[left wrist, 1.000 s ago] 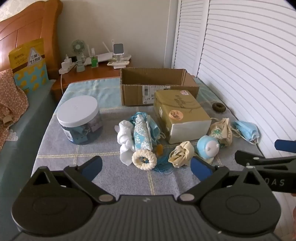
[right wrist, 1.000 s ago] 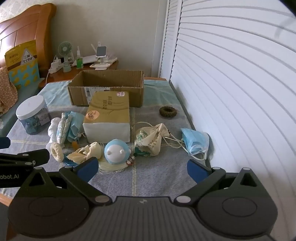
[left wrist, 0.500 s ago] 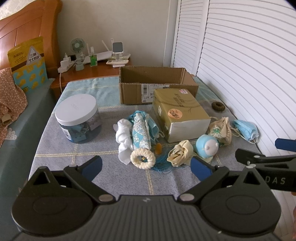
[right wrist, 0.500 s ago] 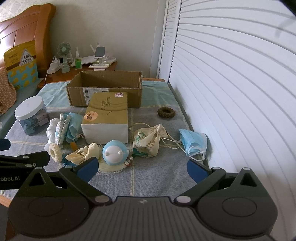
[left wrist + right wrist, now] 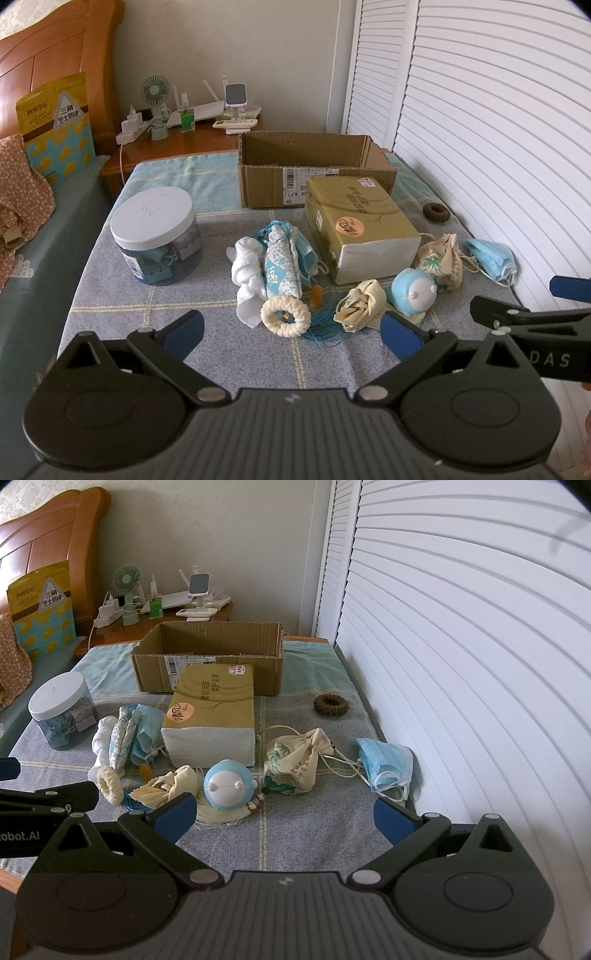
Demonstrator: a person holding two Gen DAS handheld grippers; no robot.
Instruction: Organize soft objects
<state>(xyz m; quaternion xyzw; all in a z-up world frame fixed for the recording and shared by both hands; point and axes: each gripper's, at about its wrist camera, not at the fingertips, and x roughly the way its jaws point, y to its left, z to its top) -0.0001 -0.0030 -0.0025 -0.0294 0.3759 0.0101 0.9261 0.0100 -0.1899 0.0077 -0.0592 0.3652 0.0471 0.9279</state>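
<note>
Crumpled blue mask [image 5: 384, 762] lies by drawstring pouch [image 5: 297, 760] (bamboo print); left gripper [image 5: 291, 332] and right gripper [image 5: 284, 814] gape empty.

Matt corrugated cardboard box [image 5: 317, 184]; woven checked cloth [image 5: 155, 295]; glossy wooden headboard [image 5: 55, 74]
</note>
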